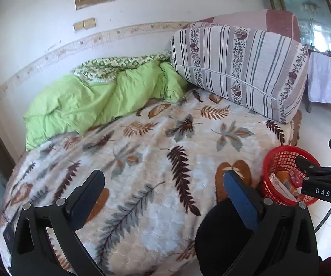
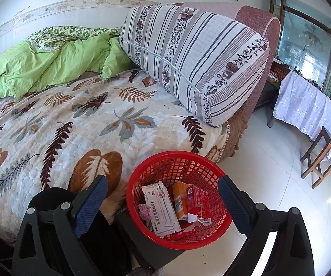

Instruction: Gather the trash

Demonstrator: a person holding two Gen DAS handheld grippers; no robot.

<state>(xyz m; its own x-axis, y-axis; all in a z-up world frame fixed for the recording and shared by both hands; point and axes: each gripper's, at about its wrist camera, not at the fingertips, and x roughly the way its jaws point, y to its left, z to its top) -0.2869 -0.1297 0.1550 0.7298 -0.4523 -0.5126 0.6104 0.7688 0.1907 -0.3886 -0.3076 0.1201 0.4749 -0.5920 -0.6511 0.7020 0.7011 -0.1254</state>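
A red mesh basket [image 2: 179, 161] stands on a dark stool beside the bed, holding a white medicine box [image 2: 161, 204], an orange box [image 2: 180, 201], a red pack [image 2: 197, 199] and small wrappers. My right gripper [image 2: 163, 202] hangs open above the basket, nothing between its fingers. My left gripper [image 1: 165, 193] is open over the leaf-patterned blanket [image 1: 142, 151], empty. The basket [image 1: 278, 161] shows at the right of the left wrist view, with the right gripper's body [image 1: 319, 179] above it.
A striped cushion [image 2: 195, 59] leans on the sofa arm at the back. A green quilt [image 2: 39, 66] is bunched against the wall. A black object [image 1: 218, 237] lies at the bed's near edge. A cloth-covered table [image 2: 308, 105] and wooden stool [image 2: 321, 158] stand on the tiled floor.
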